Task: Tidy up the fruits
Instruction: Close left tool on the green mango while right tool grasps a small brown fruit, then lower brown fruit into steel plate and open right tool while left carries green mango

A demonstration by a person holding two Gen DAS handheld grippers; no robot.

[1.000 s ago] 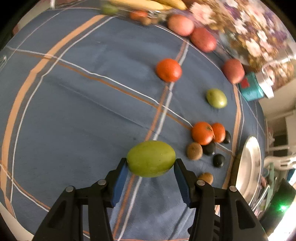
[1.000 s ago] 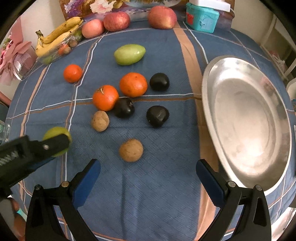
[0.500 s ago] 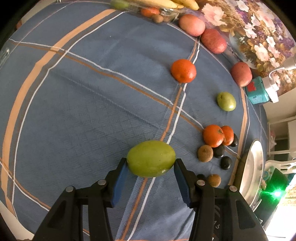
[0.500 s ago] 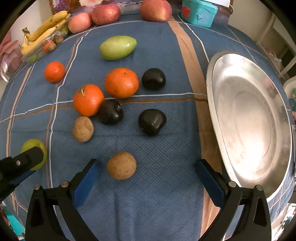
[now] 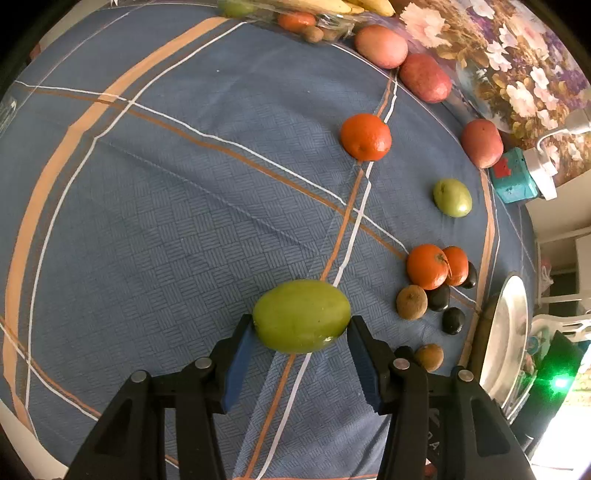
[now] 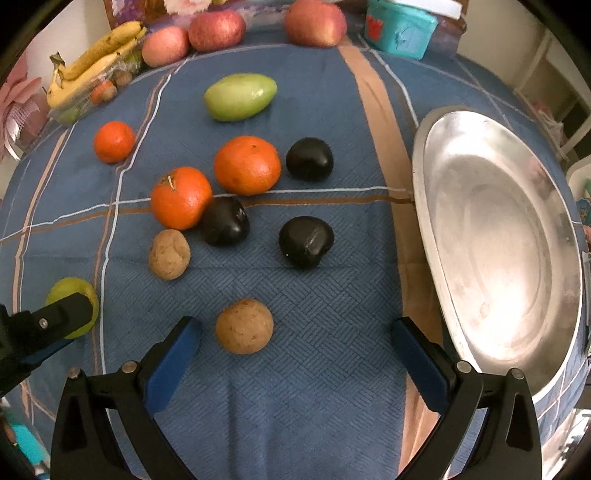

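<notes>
Holding a green fruit (image 5: pixel 301 315) pinched between its blue pads, the left gripper (image 5: pixel 301 347) hangs above the blue cloth (image 5: pixel 184 221). The right gripper (image 6: pixel 295 354) has its jaws spread wide with nothing held, poised just over a brown fruit (image 6: pixel 244 325). Little looks done: the metal tray (image 6: pixel 495 236) is bare, while oranges (image 6: pixel 247 164), dark fruits (image 6: pixel 306 240), a second green fruit (image 6: pixel 240 96) and apples (image 6: pixel 216 29) lie scattered on the cloth. Nearly all the sorting seems left.
</notes>
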